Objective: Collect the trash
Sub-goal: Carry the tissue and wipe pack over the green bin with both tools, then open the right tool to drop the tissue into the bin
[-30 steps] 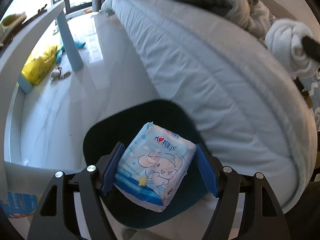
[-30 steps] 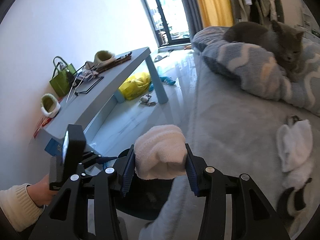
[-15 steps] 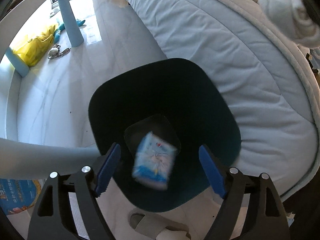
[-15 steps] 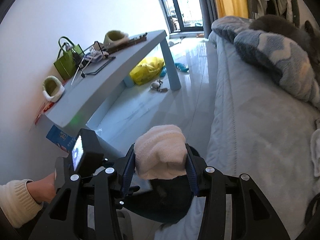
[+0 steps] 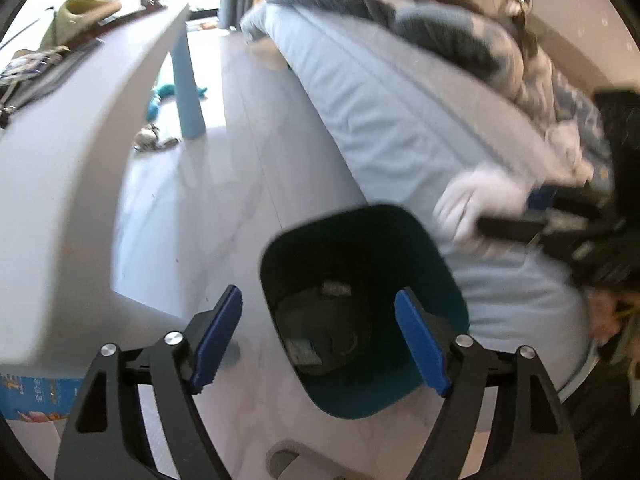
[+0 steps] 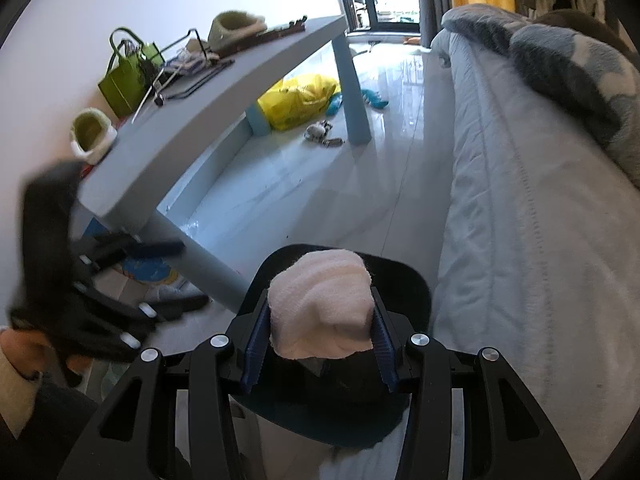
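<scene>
One bed [image 6: 520, 208] is seen along the right, and one long grey table [image 6: 224, 92] along the left, with pale floor between them. One dark teal bin [image 5: 360, 240] stands on the floor against the bed's edge. Two grippers are in view. The left gripper [image 5: 320, 336] is held with its blue pads spread wide and nothing between them; the bin's opening lies directly beyond its fingertips. The right gripper [image 6: 320, 332] is pressed onto one rolled white cloth [image 6: 320, 304], which is held just above the bin's mouth, with the bin rim showing around it. At the bottom of the bin, one small pale packet [image 5: 304, 352] can be made out, though it is dim and blurred. In the left wrist view, the cloth and the right gripper are smeared by motion at the right edge. Two green-lined slippers [image 6: 90, 132] are counted on the table, and one yellow bag [image 6: 298, 98] lies beneath it.
</scene>
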{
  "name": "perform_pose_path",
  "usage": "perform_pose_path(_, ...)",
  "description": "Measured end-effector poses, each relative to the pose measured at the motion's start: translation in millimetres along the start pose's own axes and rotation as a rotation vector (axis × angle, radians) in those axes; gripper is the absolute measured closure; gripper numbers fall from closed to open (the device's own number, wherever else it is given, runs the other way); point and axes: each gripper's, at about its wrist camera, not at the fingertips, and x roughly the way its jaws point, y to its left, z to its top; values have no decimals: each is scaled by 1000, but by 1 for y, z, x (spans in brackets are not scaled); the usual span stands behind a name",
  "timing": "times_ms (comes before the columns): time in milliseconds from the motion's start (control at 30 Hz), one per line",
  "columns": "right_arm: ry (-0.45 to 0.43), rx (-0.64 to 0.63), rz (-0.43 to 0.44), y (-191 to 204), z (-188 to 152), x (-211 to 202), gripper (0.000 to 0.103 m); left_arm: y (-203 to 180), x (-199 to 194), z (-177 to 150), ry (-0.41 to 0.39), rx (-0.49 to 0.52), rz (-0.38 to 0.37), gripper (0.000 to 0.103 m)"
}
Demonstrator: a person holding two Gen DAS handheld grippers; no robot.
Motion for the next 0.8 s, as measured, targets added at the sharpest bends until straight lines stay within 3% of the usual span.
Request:
perform_pose_path(367, 142, -36, -12, 20, -14, 59, 56, 16, -44, 11, -109, -17, 26, 43)
perform_pose_path(800, 282, -62, -51, 25, -47, 112, 56, -7, -86, 22, -216, 13, -14, 52)
